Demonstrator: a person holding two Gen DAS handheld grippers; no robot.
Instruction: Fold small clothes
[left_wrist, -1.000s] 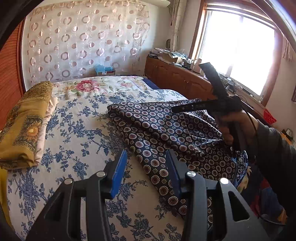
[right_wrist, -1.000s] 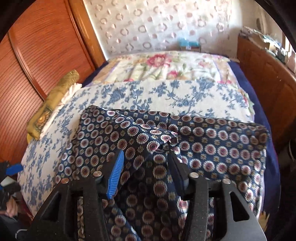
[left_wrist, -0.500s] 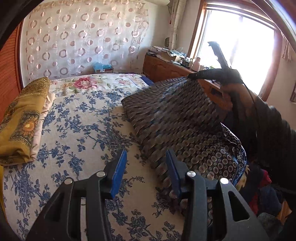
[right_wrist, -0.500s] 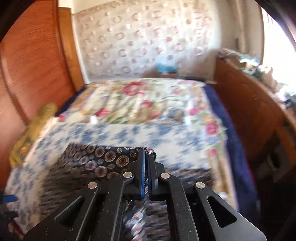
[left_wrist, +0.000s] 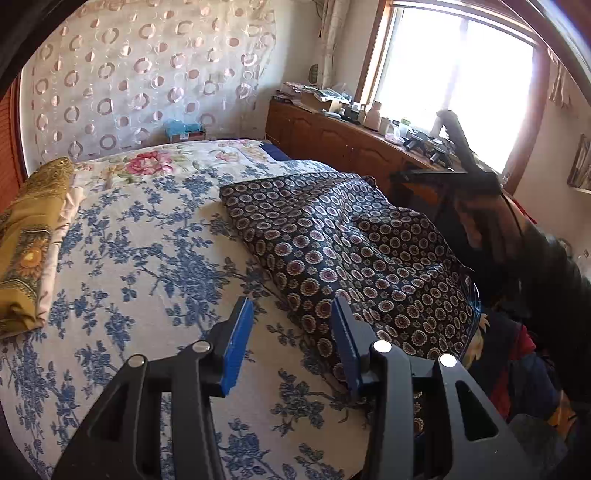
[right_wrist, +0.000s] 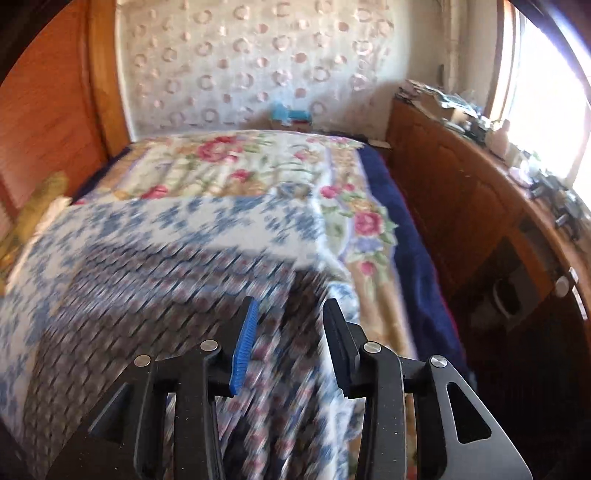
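Observation:
A dark navy garment with round medallion prints (left_wrist: 343, 243) lies spread on the right side of the bed, its near edge hanging off the corner. It shows blurred in the right wrist view (right_wrist: 177, 295). My left gripper (left_wrist: 291, 328) is open and empty, just above the garment's near left edge. My right gripper (right_wrist: 290, 332) is open and empty above the garment's far right part. In the left wrist view the right gripper (left_wrist: 454, 173) hovers beyond the garment's right edge, held by a dark-sleeved hand.
The bed has a blue floral sheet (left_wrist: 140, 258) and a rose-patterned blanket (left_wrist: 155, 162) at the head. A folded yellow cloth (left_wrist: 26, 236) lies at the left edge. A cluttered wooden cabinet (left_wrist: 332, 136) runs along the right under the window. Clothes (left_wrist: 517, 362) lie beside the bed.
My right gripper, shut on the garment's edge and lifting it half a second ago, has opened and let go. The garment has dropped flat onto the bed. My left gripper stayed open.

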